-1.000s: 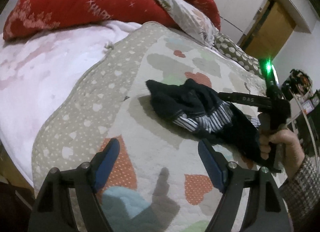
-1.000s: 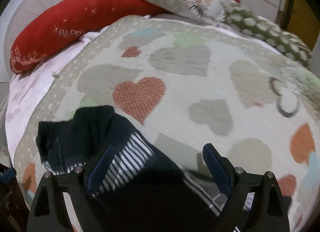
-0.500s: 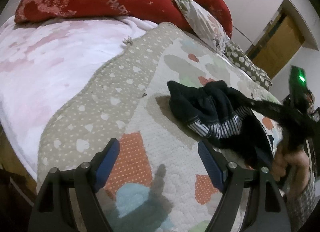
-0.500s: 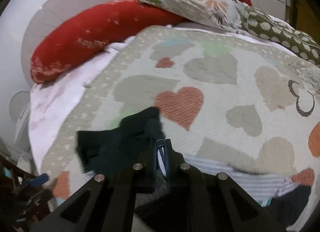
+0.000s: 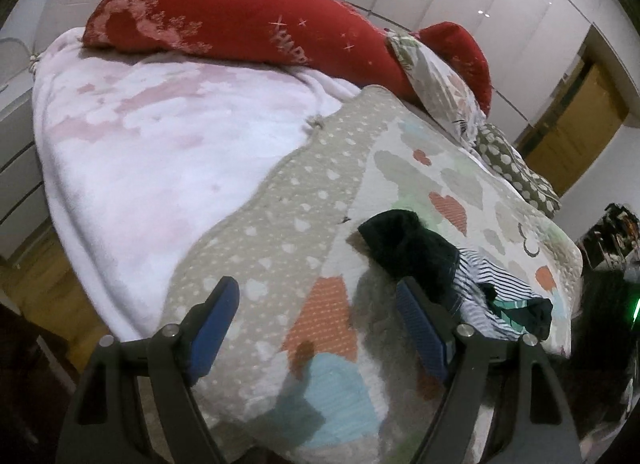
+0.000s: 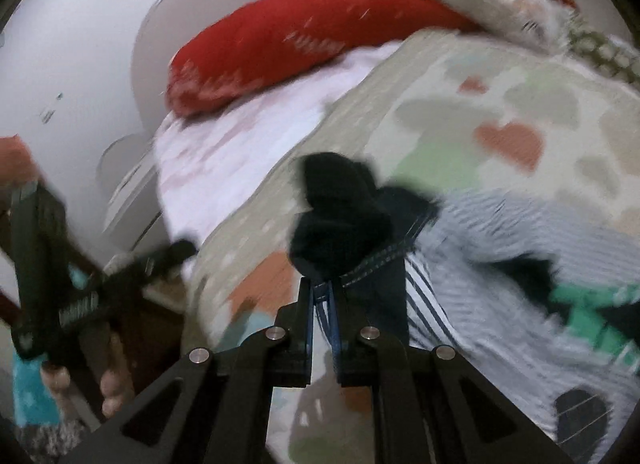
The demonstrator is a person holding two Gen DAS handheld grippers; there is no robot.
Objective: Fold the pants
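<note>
The pants (image 5: 424, 260) are dark navy with a striped white lining, bunched on the heart-patterned quilt (image 5: 304, 224) near its front right corner. In the right wrist view the pants (image 6: 344, 216) hang from my right gripper (image 6: 323, 304), which is shut on a stitched dark edge of them; the striped part trails to the right. My left gripper (image 5: 320, 320) is open and empty, low over the quilt's front edge, just left of the pants. It also shows blurred at the left of the right wrist view (image 6: 80, 284).
A pink-white blanket (image 5: 160, 144) covers the bed's left side. Red pillows (image 5: 240, 20) and patterned pillows (image 5: 436, 80) line the head. The bed's edge drops off in front of the left gripper. A doorway (image 5: 576, 132) is at far right.
The right gripper shut on the pants and has pulled them toward the bed's front edge, lifting the dark part. The left gripper has drawn back and stayed open.
</note>
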